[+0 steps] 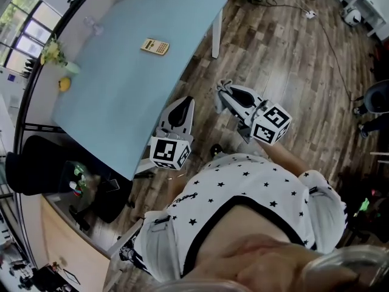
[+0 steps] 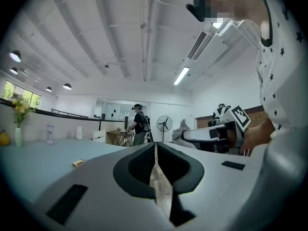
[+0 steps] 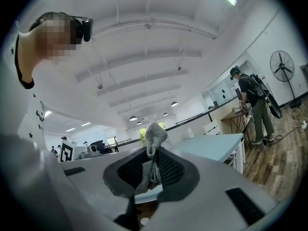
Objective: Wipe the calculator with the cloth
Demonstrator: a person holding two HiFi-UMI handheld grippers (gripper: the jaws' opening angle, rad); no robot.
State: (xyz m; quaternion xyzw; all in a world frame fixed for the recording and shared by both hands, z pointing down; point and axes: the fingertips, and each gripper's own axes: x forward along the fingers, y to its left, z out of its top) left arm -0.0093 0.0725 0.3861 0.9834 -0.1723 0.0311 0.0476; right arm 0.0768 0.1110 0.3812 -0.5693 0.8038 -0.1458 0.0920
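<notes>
The calculator point(image 1: 155, 46) lies flat on the light blue desk point(image 1: 109, 102), in its far half and clear of every edge, with nothing touching it. Both grippers are held off the desk, over the wooden floor point(image 1: 285, 59) beside the long right-hand edge, well apart from the calculator. The left gripper point(image 1: 184, 104) sits just beside that edge with its tips pointing towards the far end. In its own view its jaws stand together with only a thin slit between the dark pads, through which the floor shows; nothing is caught between them. From there the calculator point(image 2: 78, 163) appears as a small tan block far off on the desk top. The right gripper point(image 1: 226, 91) is a little further out from the desk, angled the same way. In the right gripper view its jaws are closed on a grey knitted cloth point(image 3: 154, 141). The cloth is pinched between the ribbed pads, and a bunched end sticks up past the tips. The same cloth shows as a grey tuft at the right gripper's tips in the left gripper view. At the far left corner of the desk stands a vase of yellow flowers point(image 1: 51, 52), with a small yellow fruit point(image 1: 64, 84) near it along the left edge. Beyond the desk, another person point(image 2: 138, 125) stands at a table beside a standing fan point(image 2: 164, 124).
</notes>
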